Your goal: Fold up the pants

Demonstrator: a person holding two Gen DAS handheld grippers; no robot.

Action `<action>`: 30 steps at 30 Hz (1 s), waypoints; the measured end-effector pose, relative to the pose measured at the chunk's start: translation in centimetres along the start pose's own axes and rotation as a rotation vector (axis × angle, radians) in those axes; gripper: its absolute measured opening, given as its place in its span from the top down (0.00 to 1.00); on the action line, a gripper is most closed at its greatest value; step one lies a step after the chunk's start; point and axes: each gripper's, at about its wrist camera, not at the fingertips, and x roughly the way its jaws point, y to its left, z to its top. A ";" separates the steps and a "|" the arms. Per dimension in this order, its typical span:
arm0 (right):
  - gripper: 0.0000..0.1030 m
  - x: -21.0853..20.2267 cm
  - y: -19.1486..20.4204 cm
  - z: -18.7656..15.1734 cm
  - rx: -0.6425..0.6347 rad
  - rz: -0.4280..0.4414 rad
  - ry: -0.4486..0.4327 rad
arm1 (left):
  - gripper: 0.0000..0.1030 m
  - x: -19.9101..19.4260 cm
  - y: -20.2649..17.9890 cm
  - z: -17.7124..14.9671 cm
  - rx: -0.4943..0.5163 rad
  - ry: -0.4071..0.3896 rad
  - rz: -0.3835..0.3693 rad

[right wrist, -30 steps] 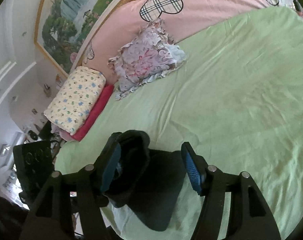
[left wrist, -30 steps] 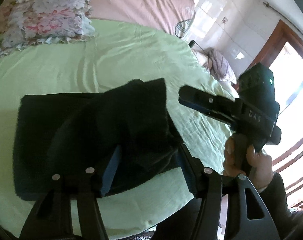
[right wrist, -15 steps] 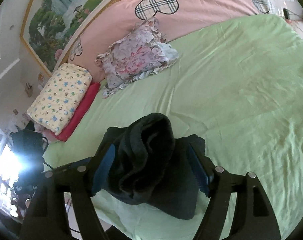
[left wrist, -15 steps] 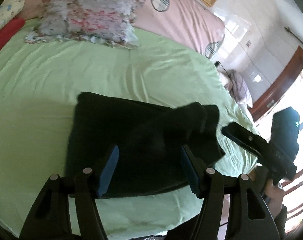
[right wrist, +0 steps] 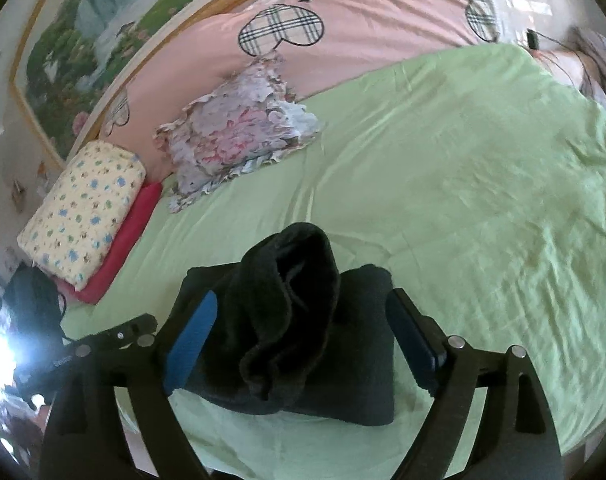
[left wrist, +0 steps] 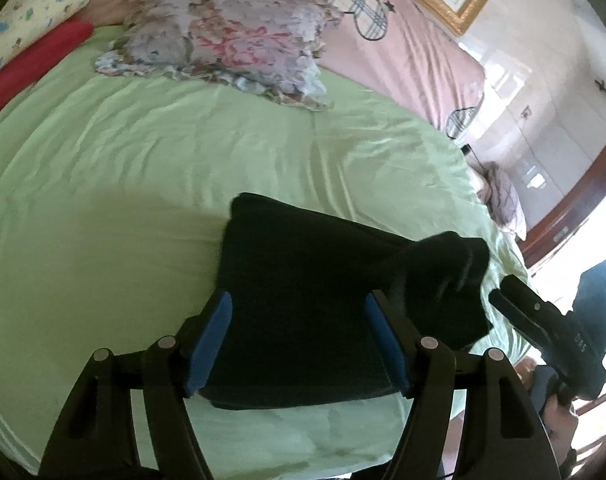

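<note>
1. The bed (left wrist: 151, 168), spread with a pale green sheet, fills most of both views; the sheet is lightly creased, and a pink headboard cover (right wrist: 363, 28) printed with plaid hearts runs along its far side.
2. The pants (left wrist: 327, 292) are dark and lie folded into a thick rectangular bundle near the bed's near edge. From the right wrist view one end of the cloth (right wrist: 291, 312) is rolled back and stands up in a loose hump on top of the flat stack.
3. A framed landscape painting (right wrist: 103, 40) hangs on the wall above the headboard cover.
4. A flowered, ruffled cushion (left wrist: 231, 40) lies on the sheet at the head end, well apart from the pants.
5. A yellowish printed pillow (right wrist: 83, 208) rests on a red pillow (right wrist: 135, 224) at the bed's corner, beside the cushion.
6. The left claw (left wrist: 299, 344) stands open over the near side of the bundle. Its jaws have just been opening; the pants lie between and below the blue pads (left wrist: 211, 340), which do not press on the cloth.
7. The right claw (right wrist: 303, 344) is also open wide, its jaws having just been opening. The raised hump of cloth sits between its blue pads (right wrist: 191, 340) with a gap on either side, so nothing is gripped.
8. In the left wrist view the right claw appears at the right edge beside the bundle's corner, carried by a hand (left wrist: 559, 408).
</note>
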 end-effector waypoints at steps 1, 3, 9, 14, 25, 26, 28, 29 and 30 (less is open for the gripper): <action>0.16 0.1 0.2 -0.2 0.005 -0.011 -0.005 | 0.31 0.1 0.4 0.1 -0.005 0.002 0.005; 0.16 0.4 0.6 -0.3 0.002 -0.032 -0.002 | 0.29 0.3 1.0 0.3 -0.010 0.009 0.016; 0.16 1.7 0.3 -1.1 0.038 -0.091 0.020 | 0.27 1.5 2.7 0.7 -0.035 0.040 0.026; 0.16 2.4 -0.7 -1.4 0.099 -0.081 0.045 | 0.26 2.8 3.3 0.7 -0.046 0.068 0.032; 0.16 3.8 -2.6 -2.3 0.170 -0.086 0.101 | 0.22 5.1 4.0 0.8 -0.061 0.106 0.019; 0.16 4.0 -3.0 -2.5 0.187 -0.077 0.109 | 0.22 5.2 4.0 0.8 -0.060 0.108 0.017; 0.17 4.2 -3.6 -2.8 0.212 -0.062 0.118 | 0.21 5.5 4.0 0.9 -0.057 0.114 0.018; 0.23 4.3 -3.8 -2.9 0.219 -0.052 0.123 | 0.20 5.6 3.9 0.8 -0.058 0.115 0.018; 0.26 4.3 -4.0 -3.0 0.222 -0.038 0.125 | 0.19 5.7 4.0 0.8 -0.058 0.117 0.019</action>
